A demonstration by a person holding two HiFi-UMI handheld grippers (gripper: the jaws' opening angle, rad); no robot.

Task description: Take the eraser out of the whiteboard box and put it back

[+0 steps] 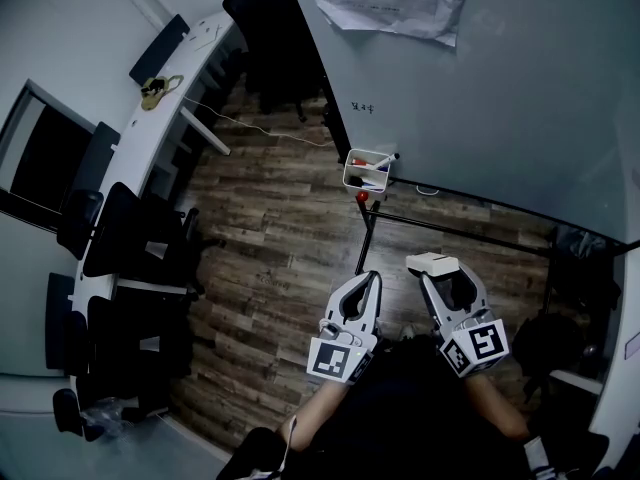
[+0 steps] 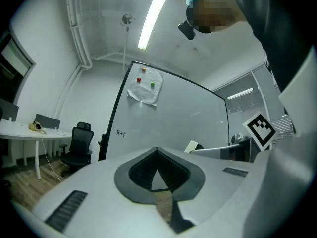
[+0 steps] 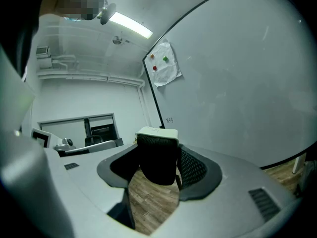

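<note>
Eraser [image 1: 432, 262]: one, clamped between the jaws of the right gripper [image 3: 159, 155], well clear of the whiteboard box [image 1: 368, 174], on the person's side of it. Step in hand, as judged: removal done, return pending. Next move: carry the eraser over the box, lower it in, release. Left gripper [image 1: 371, 277]: closed, empty. Boxes: one; grippers: two

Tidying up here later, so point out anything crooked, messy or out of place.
The sheet of paper on the whiteboard is crumpled and hangs crooked. The eraser is out of its box, gripped in the right tongs. A cable trails loose across the floor.
</note>
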